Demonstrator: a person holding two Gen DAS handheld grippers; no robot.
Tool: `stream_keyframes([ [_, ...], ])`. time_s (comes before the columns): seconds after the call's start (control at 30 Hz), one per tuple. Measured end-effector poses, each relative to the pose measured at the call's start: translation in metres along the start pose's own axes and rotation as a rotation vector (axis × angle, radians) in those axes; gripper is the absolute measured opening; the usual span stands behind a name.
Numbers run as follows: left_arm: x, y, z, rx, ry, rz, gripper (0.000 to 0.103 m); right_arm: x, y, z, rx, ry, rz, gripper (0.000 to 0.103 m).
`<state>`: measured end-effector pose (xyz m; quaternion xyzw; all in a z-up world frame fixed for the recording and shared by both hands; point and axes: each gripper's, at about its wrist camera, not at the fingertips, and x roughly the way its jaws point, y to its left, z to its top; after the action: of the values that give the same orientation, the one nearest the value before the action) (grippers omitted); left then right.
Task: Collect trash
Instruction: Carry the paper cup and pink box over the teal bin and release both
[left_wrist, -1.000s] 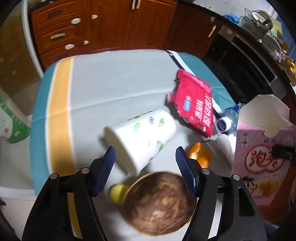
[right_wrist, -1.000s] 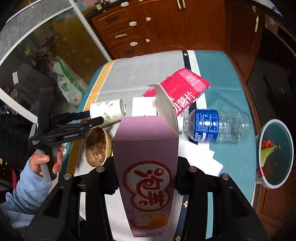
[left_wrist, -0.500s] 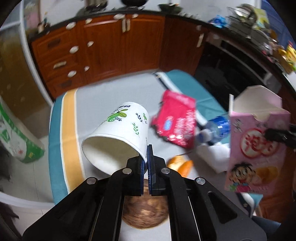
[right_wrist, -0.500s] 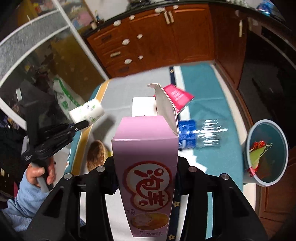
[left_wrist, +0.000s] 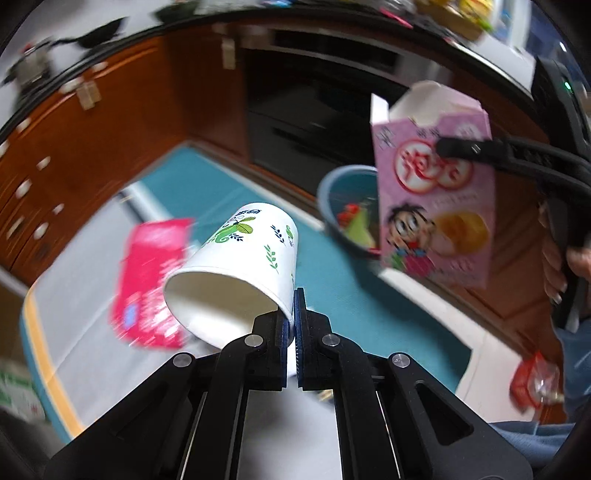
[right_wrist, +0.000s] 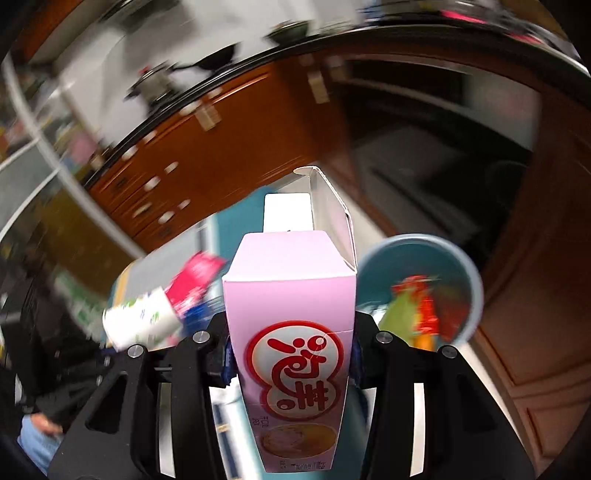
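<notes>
1. Biggest thing first: the bench (left_wrist: 343, 291) with its teal cloth sits below and ahead of both claws, and the red snack bag (left_wrist: 151, 284) lies on it off to the left of the left claw.
2. The blue bin (right_wrist: 469, 273) is our target. It's just ahead and right of the right claw, a few scraps already inside. From the left claw it's ahead and to the right.
3. The pink carton (right_wrist: 291, 321) is pinched in the right claw (right_wrist: 291, 360), pads pressed on both its sides, flap open at the far end. It's in the air, nearly level with the bin's rim.
4. The paper cup (left_wrist: 240, 269) hangs off the left claw (left_wrist: 294, 325), which is pressed together on the cup's wall at the rim, mouth facing us.
5. So we reckon we're mid-carry, both pieces headed for the bin. Next up: get each one over the opening, then let go, carton probably first since it's closer. The cup's thin-wall pinch looks a bit sketchy.
</notes>
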<state>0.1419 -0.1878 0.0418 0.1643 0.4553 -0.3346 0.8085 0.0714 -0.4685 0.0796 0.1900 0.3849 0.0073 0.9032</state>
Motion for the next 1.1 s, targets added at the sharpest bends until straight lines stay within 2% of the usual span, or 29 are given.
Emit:
stream_keyframes([
  [0.2, 0.065, -0.066, 0.051, 0.097, 0.087, -0.087, 0.003, 0.008, -0.081, 0.003, 0.124, -0.038, -0.089, 0.043],
  [0.4, 0.121, -0.096, 0.077, 0.127, 0.175, -0.127, 0.003, 0.036, -0.131, 0.005, 0.190, -0.042, -0.119, 0.043],
  [0.63, 0.177, -0.111, 0.091, 0.144, 0.260, -0.134, 0.004, 0.069, -0.152, 0.017, 0.202, -0.058, -0.140, 0.043],
  [0.8, 0.202, -0.117, 0.099, 0.141, 0.286, -0.138, 0.004, 0.087, -0.158, 0.028, 0.190, -0.100, -0.162, 0.044],
  [0.87, 0.208, -0.117, 0.104, 0.142, 0.291, -0.139, 0.005, 0.093, -0.161, 0.030, 0.186, -0.114, -0.166, 0.049],
  [0.9, 0.208, -0.119, 0.105, 0.144, 0.291, -0.138, 0.005, 0.097, -0.161, 0.031, 0.180, -0.112, -0.168, 0.055],
  [0.93, 0.210, -0.121, 0.105, 0.144, 0.294, -0.138, 0.006, 0.100, -0.162, 0.031, 0.175, -0.110, -0.167, 0.068],
  [0.97, 0.211, -0.121, 0.105, 0.142, 0.297, -0.140, 0.009, 0.102, -0.161, 0.031, 0.170, -0.109, -0.174, 0.073],
  [1.0, 0.209, -0.122, 0.104, 0.142, 0.299, -0.141, 0.022, 0.102, -0.160, 0.030, 0.160, -0.114, -0.188, 0.077],
  [1.03, 0.209, -0.124, 0.103, 0.147, 0.296, -0.134, 0.043, 0.100, -0.159, 0.029, 0.154, -0.117, -0.193, 0.077],
  [1.07, 0.210, -0.122, 0.108, 0.153, 0.286, -0.125, 0.052, 0.100, -0.157, 0.028, 0.149, -0.112, -0.193, 0.077],
  [1.1, 0.209, -0.123, 0.108, 0.160, 0.271, -0.110, 0.056, 0.099, -0.156, 0.027, 0.145, -0.100, -0.192, 0.077],
])
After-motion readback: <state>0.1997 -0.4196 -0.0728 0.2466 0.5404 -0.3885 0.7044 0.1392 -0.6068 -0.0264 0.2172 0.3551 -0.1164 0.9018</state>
